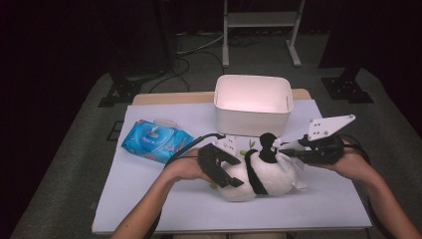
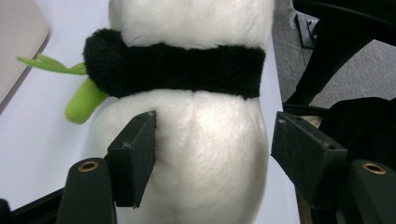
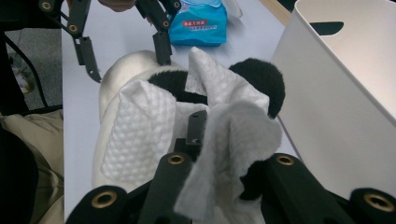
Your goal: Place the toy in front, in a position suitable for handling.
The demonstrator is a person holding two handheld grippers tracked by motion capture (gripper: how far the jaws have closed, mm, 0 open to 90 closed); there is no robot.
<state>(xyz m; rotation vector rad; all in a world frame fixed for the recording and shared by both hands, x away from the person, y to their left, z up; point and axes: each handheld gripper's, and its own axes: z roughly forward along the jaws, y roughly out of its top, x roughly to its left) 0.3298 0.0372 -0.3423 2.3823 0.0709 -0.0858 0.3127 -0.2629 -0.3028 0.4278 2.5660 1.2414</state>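
We're viewing the table (image 1: 149,199) from above; both gripper cams are sitting close, sharing the panda toy (image 2: 205,140).

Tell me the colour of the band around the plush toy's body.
Black band on white plush; clearest in the left gripper view.

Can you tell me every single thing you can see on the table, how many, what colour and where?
toy panda: 1, white with black band and ears, lying at the front middle of the table.
green plush bit: 1, bright green, sticking out of the panda's side.
wet wipe: 1, white, dimpled, draped over the panda's head end.
pack of wipes: 1, blue, on the table's left.
bin: 1, white, open top, at the table's back middle.
table: 1, white top.
left gripper: 1, black, jaws around the panda's white body.
right gripper: 1, black, shut on the wet wipe at the panda's head.
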